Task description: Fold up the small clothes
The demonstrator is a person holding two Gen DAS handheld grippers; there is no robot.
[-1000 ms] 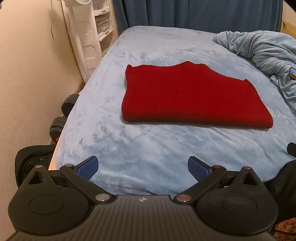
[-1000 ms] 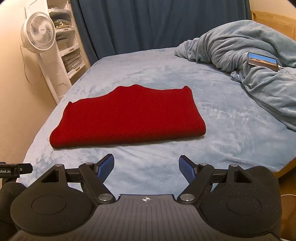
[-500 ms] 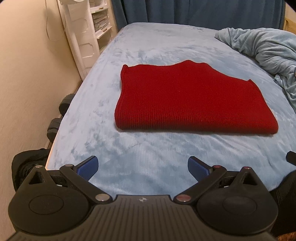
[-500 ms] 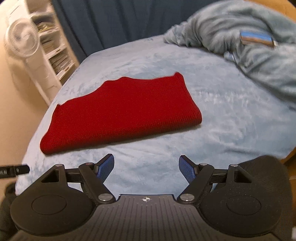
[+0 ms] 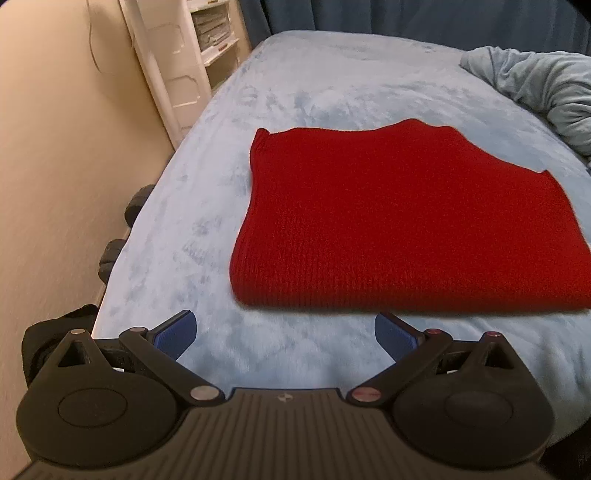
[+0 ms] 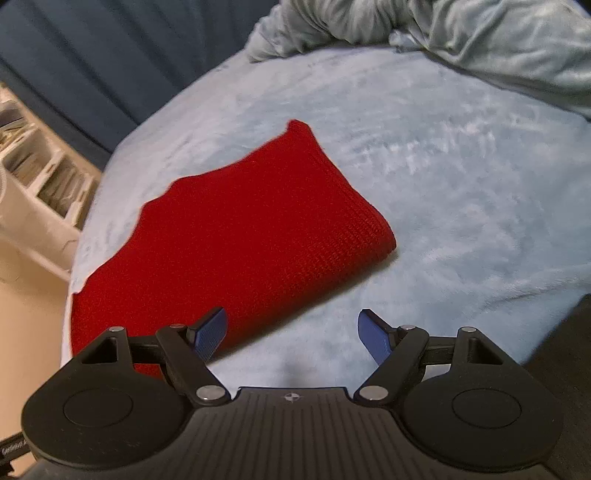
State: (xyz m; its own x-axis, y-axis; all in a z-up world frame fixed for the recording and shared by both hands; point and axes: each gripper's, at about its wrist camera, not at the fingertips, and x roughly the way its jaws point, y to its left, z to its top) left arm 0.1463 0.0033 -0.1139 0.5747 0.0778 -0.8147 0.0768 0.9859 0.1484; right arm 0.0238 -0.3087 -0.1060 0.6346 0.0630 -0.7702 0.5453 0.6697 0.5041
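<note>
A red knit garment (image 5: 399,221) lies folded flat on the light blue bed cover (image 5: 303,88). Its near folded edge runs just beyond my left gripper (image 5: 286,334), which stands open above the cover with nothing between its blue pads. In the right wrist view the same garment (image 6: 243,240) lies tilted, its near edge crossing just ahead of the left fingertip. My right gripper (image 6: 293,332) is open and empty, hovering over the cover by the garment's near edge. Neither gripper touches the cloth.
A rumpled grey-blue blanket (image 6: 443,33) is heaped at the far right of the bed. White shelving (image 5: 184,55) stands by the beige wall at the left, with dark dumbbells (image 5: 114,254) on the floor below. Dark blue curtains (image 6: 92,55) hang behind the bed.
Both grippers have come forward and down toward the garment, which now looks larger and nearer. The right wrist view has rolled, so the garment now lies slanted in it.
</note>
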